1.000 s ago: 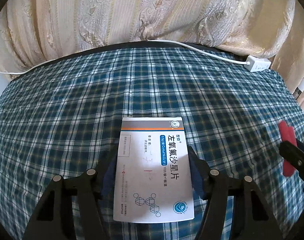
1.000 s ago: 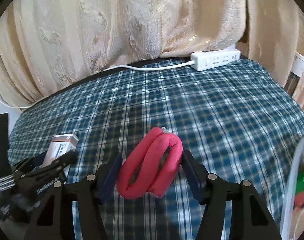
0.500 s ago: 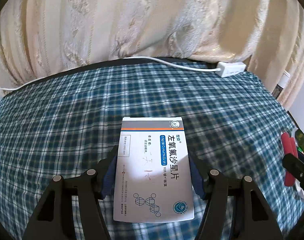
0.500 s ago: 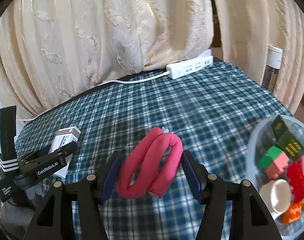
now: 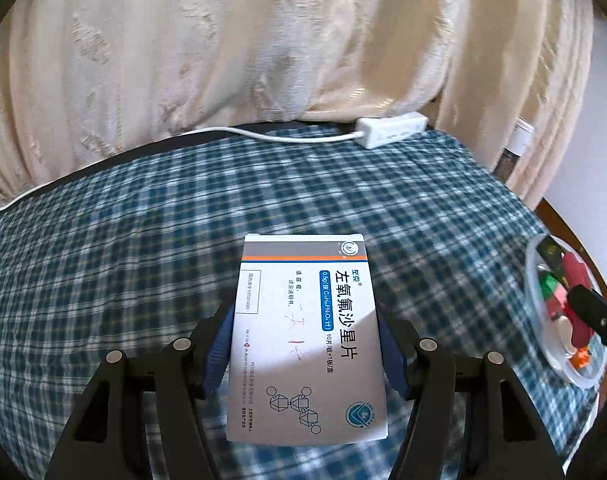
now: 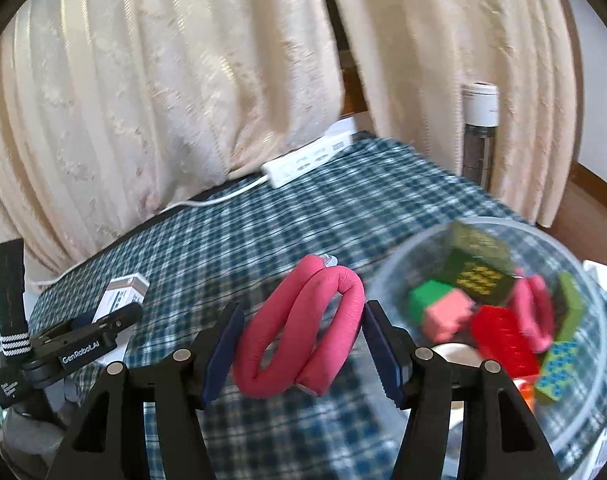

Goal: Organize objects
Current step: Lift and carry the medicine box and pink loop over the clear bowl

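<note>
Left wrist: left gripper (image 5: 306,344) clamps medicine box (image 5: 306,336) flat above plaid tablecloth (image 5: 123,264); keep level, steer toward clear bowl (image 5: 559,356) at right.

Right wrist: right gripper (image 6: 299,346) squeezes pink foam curler (image 6: 303,336) beside the bowl (image 6: 455,236) of toy blocks (image 6: 503,336); centre over rim before release.

Both tools share one build: the left gripper (image 5: 306,354) and the right gripper (image 6: 301,350) have matte black angular linkage arms with triangular cut-outs, each arm carrying two round silver screw heads at its joints. Their fingers (image 6: 223,350) end in dark blue pads, flat with a finely ridged edge. Seen from the right wrist camera, the left gripper's black body bears white "GenRobot.AI" lettering (image 6: 80,354) and smaller white print lower down, with a black strap (image 6: 11,300) ending in a black-and-white striped band, above a grey handle (image 6: 27,436).
</note>
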The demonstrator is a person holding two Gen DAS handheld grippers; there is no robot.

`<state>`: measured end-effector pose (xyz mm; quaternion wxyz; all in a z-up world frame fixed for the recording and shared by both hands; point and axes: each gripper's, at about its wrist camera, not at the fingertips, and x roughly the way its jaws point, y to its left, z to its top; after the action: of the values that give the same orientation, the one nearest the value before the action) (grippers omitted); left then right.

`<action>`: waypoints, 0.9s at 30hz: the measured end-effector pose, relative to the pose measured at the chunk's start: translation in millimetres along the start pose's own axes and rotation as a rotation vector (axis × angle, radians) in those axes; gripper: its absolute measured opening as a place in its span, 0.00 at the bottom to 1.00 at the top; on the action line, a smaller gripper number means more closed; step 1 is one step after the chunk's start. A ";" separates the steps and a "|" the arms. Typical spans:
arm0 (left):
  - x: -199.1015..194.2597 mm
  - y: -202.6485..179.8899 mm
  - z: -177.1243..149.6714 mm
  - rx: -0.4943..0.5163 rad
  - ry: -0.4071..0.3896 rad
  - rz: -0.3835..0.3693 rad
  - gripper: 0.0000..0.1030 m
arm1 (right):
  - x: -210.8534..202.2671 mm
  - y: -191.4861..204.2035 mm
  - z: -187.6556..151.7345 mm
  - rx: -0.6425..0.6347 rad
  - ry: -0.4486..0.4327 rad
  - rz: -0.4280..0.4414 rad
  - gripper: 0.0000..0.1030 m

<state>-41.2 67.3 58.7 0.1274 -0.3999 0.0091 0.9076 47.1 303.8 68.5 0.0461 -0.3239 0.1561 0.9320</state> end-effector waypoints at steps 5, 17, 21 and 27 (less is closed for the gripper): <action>2.2 -28.2 -0.6 0.035 0.015 -0.045 0.62 | -18.2 -31.5 1.7 0.039 -0.039 -0.052 0.62; -4.8 -83.1 3.3 0.119 0.011 -0.106 0.62 | -40.9 -106.0 4.2 0.151 -0.102 -0.190 0.62; -4.3 -99.0 2.7 0.136 0.021 -0.131 0.62 | -40.1 -124.8 1.6 0.179 -0.099 -0.218 0.62; -3.8 -116.8 2.4 0.160 0.028 -0.144 0.62 | -35.2 -148.7 -2.5 0.218 -0.082 -0.231 0.62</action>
<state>-12.6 179.7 73.1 0.2238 -0.4009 0.0546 0.8867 104.0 444.3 49.5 0.1943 -0.2943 0.2159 0.9105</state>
